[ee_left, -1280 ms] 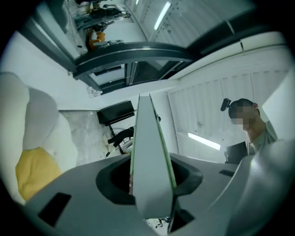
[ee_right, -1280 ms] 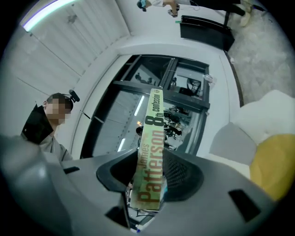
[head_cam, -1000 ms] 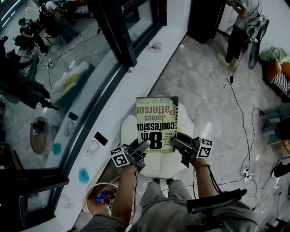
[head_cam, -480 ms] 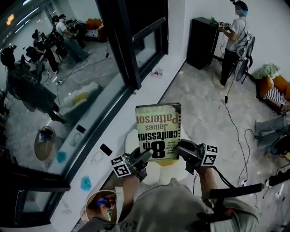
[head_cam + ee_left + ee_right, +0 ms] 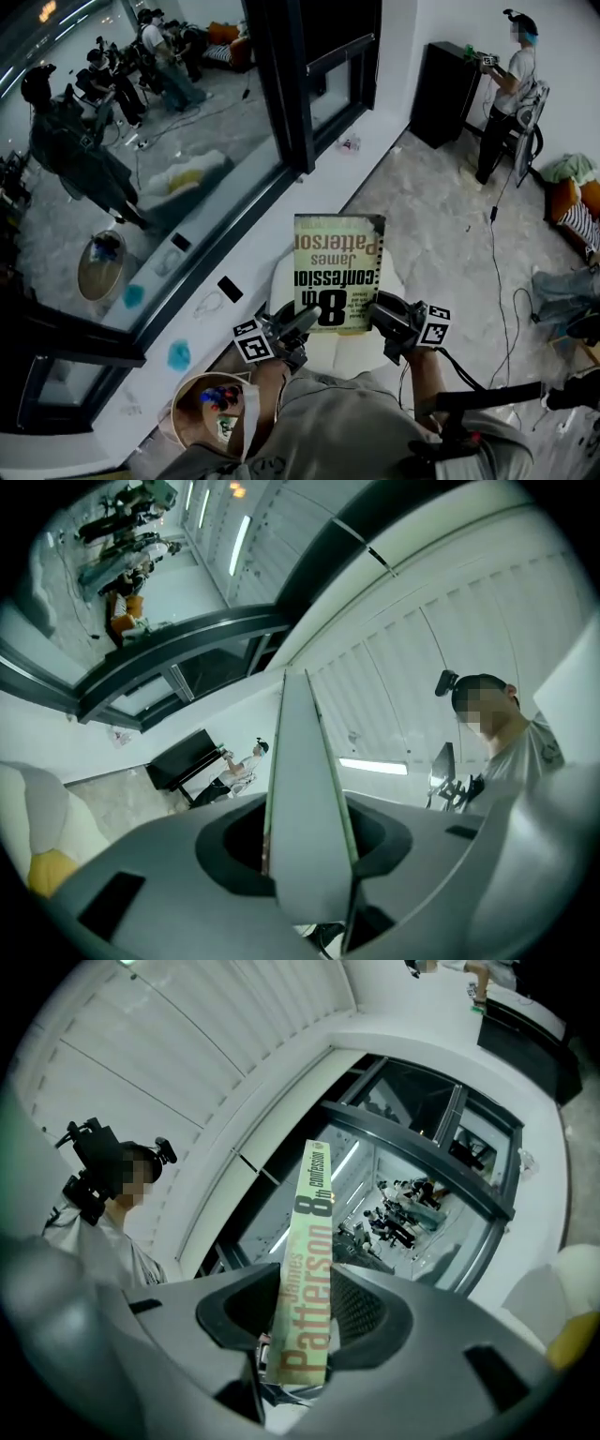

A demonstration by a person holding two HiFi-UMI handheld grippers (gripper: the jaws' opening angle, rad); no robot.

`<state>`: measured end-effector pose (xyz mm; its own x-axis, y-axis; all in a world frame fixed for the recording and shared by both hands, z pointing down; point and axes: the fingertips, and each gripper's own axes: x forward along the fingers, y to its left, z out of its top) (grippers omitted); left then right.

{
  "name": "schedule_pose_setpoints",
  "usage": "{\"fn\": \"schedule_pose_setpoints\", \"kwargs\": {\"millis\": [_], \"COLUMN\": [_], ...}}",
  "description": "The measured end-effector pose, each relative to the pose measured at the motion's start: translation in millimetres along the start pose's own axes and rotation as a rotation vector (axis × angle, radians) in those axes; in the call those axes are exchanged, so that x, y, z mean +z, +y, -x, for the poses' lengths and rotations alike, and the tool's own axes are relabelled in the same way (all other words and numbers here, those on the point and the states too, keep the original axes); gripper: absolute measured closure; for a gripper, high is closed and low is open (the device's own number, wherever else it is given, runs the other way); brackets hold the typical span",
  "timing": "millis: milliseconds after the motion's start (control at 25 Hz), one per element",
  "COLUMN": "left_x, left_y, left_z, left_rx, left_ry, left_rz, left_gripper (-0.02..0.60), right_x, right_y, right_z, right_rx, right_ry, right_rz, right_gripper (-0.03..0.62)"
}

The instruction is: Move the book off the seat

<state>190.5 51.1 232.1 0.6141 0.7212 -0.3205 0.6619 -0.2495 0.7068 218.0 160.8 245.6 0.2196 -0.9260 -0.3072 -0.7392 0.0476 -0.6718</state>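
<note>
The book (image 5: 338, 272) is in the middle of the head view. It is held in the air over the white seat (image 5: 337, 356), and its cover faces the camera with the title upside down. It does not rest on the cushion, which shows under its lower edge and at its left side.

The left gripper (image 5: 298, 325) has the lower left corner of the book. In the left gripper view the pale edge of the pages stands upright between the two jaws, which are partly closed and press on it from both sides. The right gripper (image 5: 380, 316) has the lower right corner. In the right gripper view the spine with the author's name stands between its jaws, which are also partly closed and clamped on it.

At the lower left of the head view is a round basket (image 5: 214, 405) with small coloured things inside. A black phone (image 5: 230, 288) lies on the white window ledge (image 5: 281, 225) to the left of the seat. At the upper right a person (image 5: 511, 84) stands beside a black cabinet (image 5: 450, 94), well apart from the seat, on a marble floor (image 5: 441, 216) with thin cables.
</note>
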Motion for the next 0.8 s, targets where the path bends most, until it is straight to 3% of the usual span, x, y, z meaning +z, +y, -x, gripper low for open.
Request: {"fn": "schedule_pose_setpoints", "kwargs": {"millis": [240, 520, 800], "left_x": [10, -3, -55], "left_y": [-24, -49, -146], "left_z": [85, 175, 354], "left_rx": [0.117, 0.457, 0.718], "left_ry": [-0.128, -0.415, -0.761], "left_rz": [-0.072, -0.181, -0.27], "left_gripper": [0.407, 0.407, 0.407], "right_x": [-58, -125, -287], "right_y": [26, 36, 154], "right_z": [-52, -115, -181], "right_rx": [0.133, 0.437, 0.714], "right_ry": [0.115, 0.421, 0.761], "right_rz": [-0.058, -0.228, -0.34], "right_gripper": [0.422, 0.422, 0.422]}}
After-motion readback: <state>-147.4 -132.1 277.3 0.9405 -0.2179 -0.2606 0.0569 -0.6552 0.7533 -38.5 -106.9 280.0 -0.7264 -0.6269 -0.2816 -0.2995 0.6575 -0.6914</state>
